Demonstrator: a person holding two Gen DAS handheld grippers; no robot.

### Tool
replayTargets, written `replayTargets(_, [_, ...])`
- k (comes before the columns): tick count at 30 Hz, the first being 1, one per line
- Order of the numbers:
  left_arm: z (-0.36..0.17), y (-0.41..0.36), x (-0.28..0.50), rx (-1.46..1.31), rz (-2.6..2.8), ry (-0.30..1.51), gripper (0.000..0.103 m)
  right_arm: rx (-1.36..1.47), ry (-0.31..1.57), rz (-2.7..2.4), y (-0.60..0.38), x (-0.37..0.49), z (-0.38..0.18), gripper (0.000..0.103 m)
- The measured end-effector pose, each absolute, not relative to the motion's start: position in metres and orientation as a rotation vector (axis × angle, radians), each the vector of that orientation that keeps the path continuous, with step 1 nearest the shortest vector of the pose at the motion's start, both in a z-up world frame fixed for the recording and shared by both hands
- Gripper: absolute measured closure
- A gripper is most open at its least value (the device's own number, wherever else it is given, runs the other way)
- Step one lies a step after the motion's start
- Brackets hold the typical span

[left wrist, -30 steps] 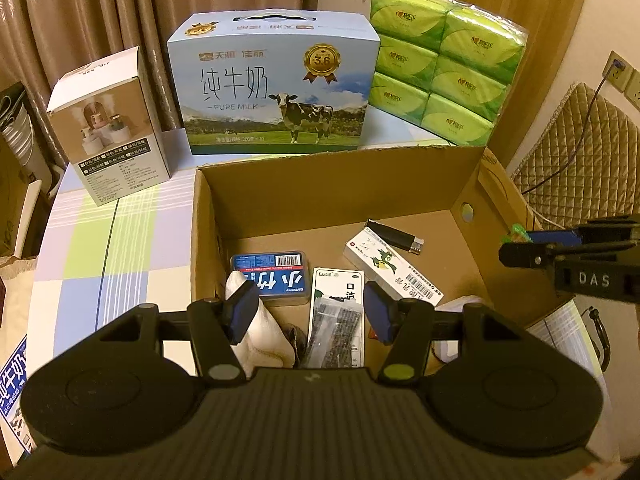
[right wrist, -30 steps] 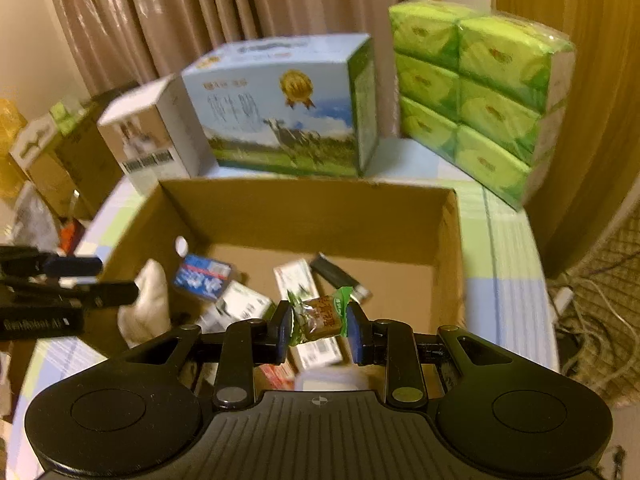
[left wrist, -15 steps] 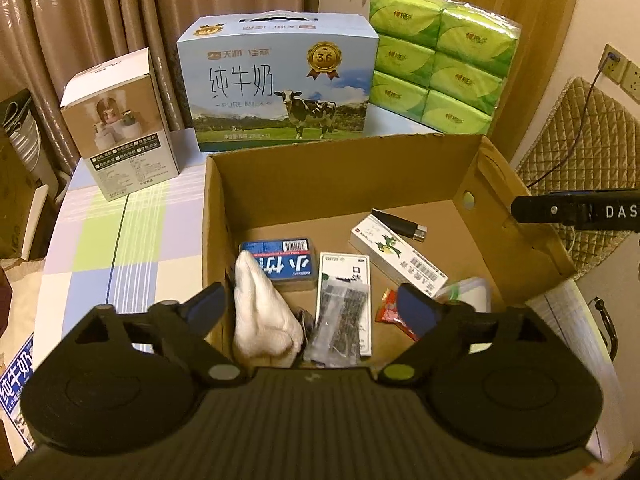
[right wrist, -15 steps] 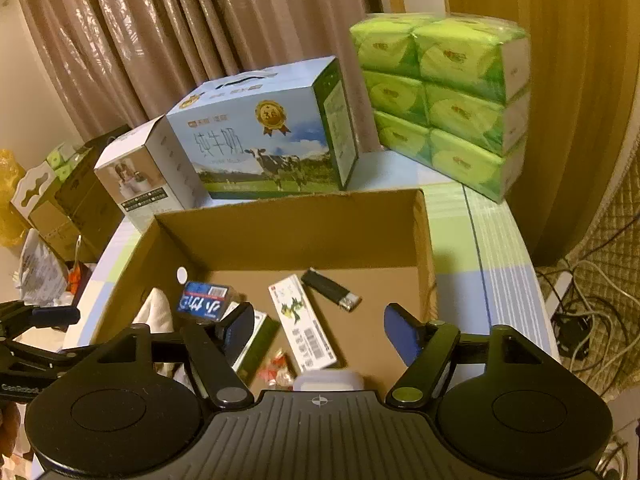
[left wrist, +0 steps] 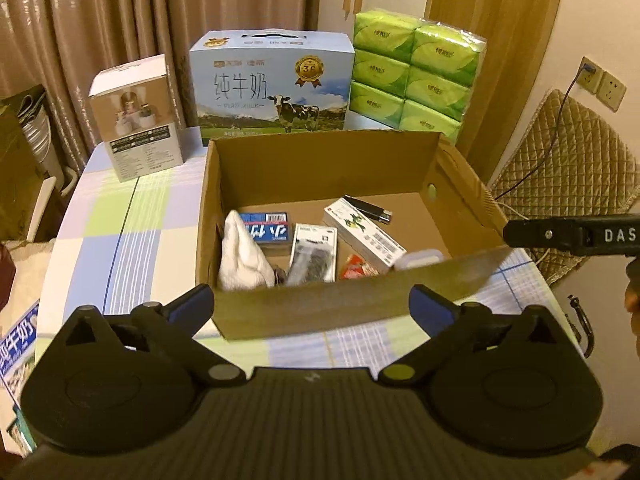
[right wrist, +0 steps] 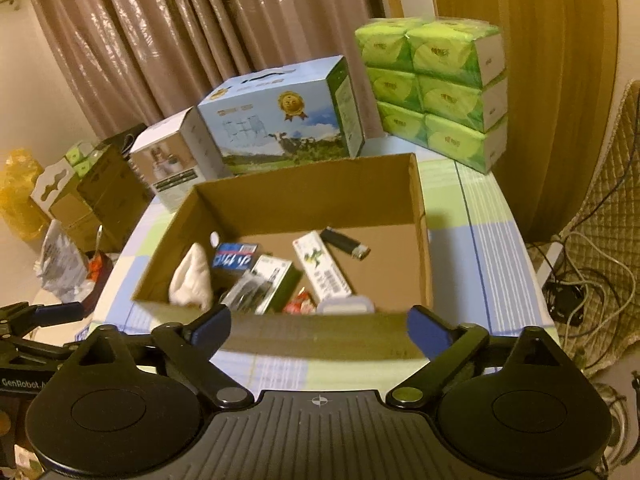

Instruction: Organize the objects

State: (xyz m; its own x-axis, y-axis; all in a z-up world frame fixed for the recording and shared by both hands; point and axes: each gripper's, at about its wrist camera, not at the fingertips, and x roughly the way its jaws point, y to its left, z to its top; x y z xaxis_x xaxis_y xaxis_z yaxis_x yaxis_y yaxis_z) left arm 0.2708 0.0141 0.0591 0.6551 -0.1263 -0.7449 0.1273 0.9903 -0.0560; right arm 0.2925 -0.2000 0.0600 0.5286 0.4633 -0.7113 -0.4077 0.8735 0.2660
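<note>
An open cardboard box [left wrist: 320,312] [right wrist: 304,184] stands on the checked tablecloth. Inside lie a white cloth [left wrist: 244,256] [right wrist: 192,276], a blue pack [left wrist: 268,230], a green-white packet [left wrist: 314,252], a long white box [left wrist: 364,234] [right wrist: 322,264], a black lighter [left wrist: 368,210] [right wrist: 346,242], a red candy [left wrist: 356,270] [right wrist: 300,304] and a white lidded container [left wrist: 420,258]. My left gripper [left wrist: 312,302] is open and empty before the box's near wall. My right gripper [right wrist: 318,324] is open and empty, also before the near wall.
A blue milk carton case [left wrist: 272,88], a small white-brown box [left wrist: 136,116] and a green tissue pack [left wrist: 416,72] stand behind the box. Curtains hang behind. A quilted chair [left wrist: 568,184] and cables [right wrist: 580,280] are to the right. Bags and boxes [right wrist: 72,208] sit left.
My right gripper opened and let go of the green-wrapped candy, which is no longer between its fingers. Both grippers opened wide and pulled back, out of the box to before its near wall.
</note>
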Motion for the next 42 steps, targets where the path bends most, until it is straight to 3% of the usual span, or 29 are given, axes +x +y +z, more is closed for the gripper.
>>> replayTargets(2, [0.063,0.014,0.256,-0.02,-0.141,0.839,0.001,0.059,0.879,0.525,-0.203,0.276,0.065,0.002])
replayTargets(17, [0.088,0.0,0.143,-0.05,-0.037,0.798,0.001,0.037,0.834,0.486,-0.233,0.154,0.071,0.002])
replayTargets(42, [0.092,-0.009,0.061,-0.069,0.026,0.771,0.001,0.044,0.804,0.469,-0.248,0.089,0.077,0.002])
